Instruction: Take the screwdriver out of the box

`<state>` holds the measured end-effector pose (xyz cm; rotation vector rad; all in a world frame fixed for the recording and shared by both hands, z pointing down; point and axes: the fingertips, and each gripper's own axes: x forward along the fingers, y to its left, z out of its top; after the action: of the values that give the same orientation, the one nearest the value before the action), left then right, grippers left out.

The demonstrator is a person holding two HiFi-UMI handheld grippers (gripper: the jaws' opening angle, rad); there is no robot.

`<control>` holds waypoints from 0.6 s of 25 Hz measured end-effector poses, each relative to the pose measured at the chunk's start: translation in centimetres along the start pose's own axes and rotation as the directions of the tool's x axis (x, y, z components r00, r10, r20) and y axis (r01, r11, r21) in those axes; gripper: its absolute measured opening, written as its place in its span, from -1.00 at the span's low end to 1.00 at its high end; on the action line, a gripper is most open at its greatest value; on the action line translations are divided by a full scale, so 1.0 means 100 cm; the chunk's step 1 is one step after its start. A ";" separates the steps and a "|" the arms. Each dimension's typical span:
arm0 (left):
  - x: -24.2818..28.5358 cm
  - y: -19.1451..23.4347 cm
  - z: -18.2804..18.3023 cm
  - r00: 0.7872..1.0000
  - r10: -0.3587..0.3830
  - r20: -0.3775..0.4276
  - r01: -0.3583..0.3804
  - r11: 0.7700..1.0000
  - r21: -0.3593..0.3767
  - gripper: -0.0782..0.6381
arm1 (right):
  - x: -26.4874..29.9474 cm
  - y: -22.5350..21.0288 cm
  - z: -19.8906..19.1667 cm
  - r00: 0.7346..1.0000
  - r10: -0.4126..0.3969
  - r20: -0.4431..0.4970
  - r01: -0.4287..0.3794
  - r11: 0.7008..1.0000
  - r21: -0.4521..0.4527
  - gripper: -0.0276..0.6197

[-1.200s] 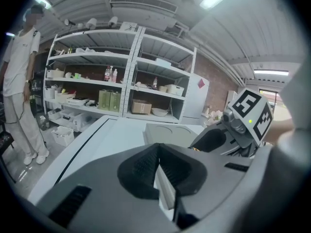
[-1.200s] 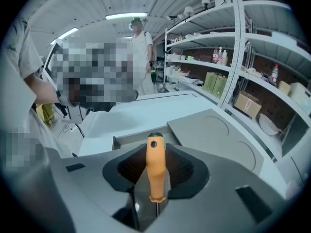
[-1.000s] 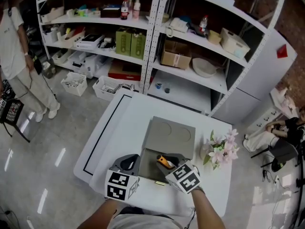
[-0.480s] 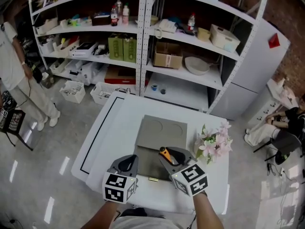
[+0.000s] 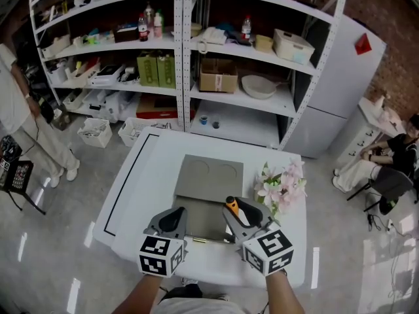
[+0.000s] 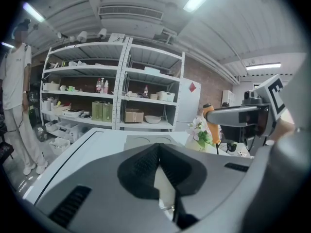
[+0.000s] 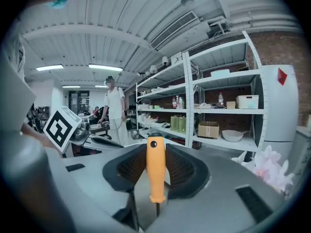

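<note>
Our right hand-held gripper (image 7: pixel 155 165) is clenched on the orange handle of the screwdriver (image 7: pixel 155 171), butt up and shaft hanging down, a hold that we judge keeps the tip from catching the wall of the open grey box (image 5: pixel 208 175). The tool sits above the box's right edge on the white worktop (image 5: pixel 141 175), beside the flowers (image 5: pixel 280 187). Our left hand-held gripper (image 5: pixel 171 220), jaws together on nothing, hovers at the box's near left corner, and both point forward and slightly downward, forearms low and side by side.
</note>
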<state>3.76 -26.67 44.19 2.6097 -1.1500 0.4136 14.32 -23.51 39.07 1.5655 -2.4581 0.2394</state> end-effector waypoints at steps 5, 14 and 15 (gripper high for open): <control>-0.003 -0.010 0.002 1.000 0.001 0.006 -0.001 1.000 0.006 -0.77 | -0.020 -0.007 -0.003 0.999 -0.042 0.030 0.041 0.999 0.029 -0.53; -0.012 -0.021 0.006 1.000 0.007 0.009 -0.007 1.000 0.022 -0.77 | -0.040 -0.015 -0.009 0.995 -0.089 0.043 0.086 0.993 0.080 -0.53; -0.012 -0.022 0.006 1.000 0.006 0.008 -0.006 1.000 0.023 -0.76 | -0.042 -0.016 -0.010 0.995 -0.092 0.042 0.088 0.993 0.082 -0.53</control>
<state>4.69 -24.63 42.91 2.6304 -1.1632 0.4199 17.59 -20.29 38.92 1.7287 -2.4320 0.2929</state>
